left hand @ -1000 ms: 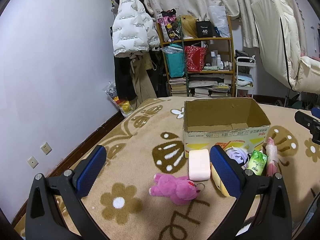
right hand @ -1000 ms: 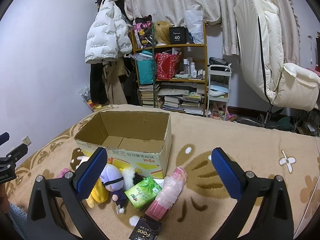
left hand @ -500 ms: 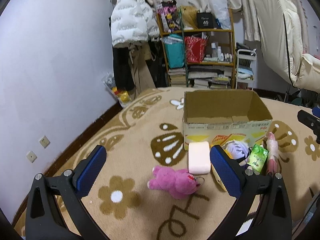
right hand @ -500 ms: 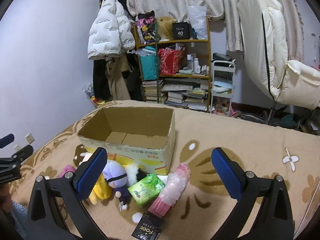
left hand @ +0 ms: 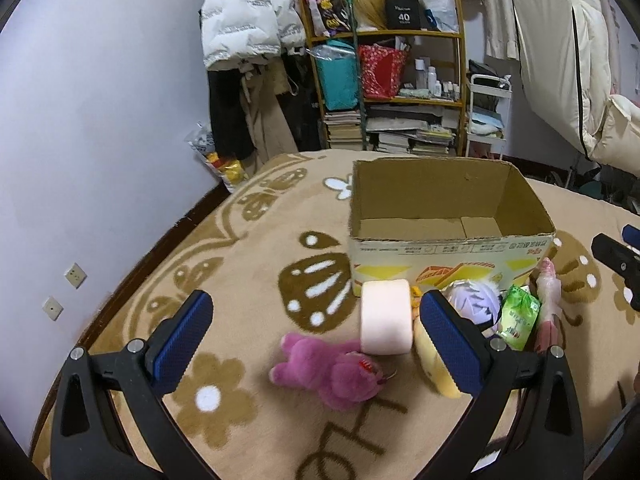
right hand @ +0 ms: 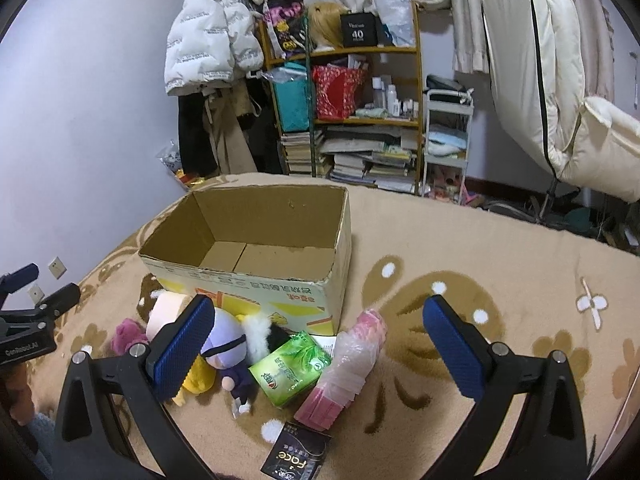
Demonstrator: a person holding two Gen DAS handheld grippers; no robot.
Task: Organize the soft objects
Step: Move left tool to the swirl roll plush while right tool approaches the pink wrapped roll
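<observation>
Both grippers, left (left hand: pixel 316 328) and right (right hand: pixel 314 330), gape empty above the carpet; the pink plush bear (left hand: pixel 330 372) lies before the empty cardboard box (left hand: pixel 448 256); best to descend centred over its belly and close gently.

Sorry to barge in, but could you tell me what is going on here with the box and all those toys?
A person holds a pair of tongs in each hand over a patterned rug, tidying soft things. The left tongs and right tongs are both open and hold nothing. The cardboard box is empty. In front of it lie a pink plush bear, a pale pink cushion, a purple-haired doll, a green tissue pack and a pink packet.
</observation>
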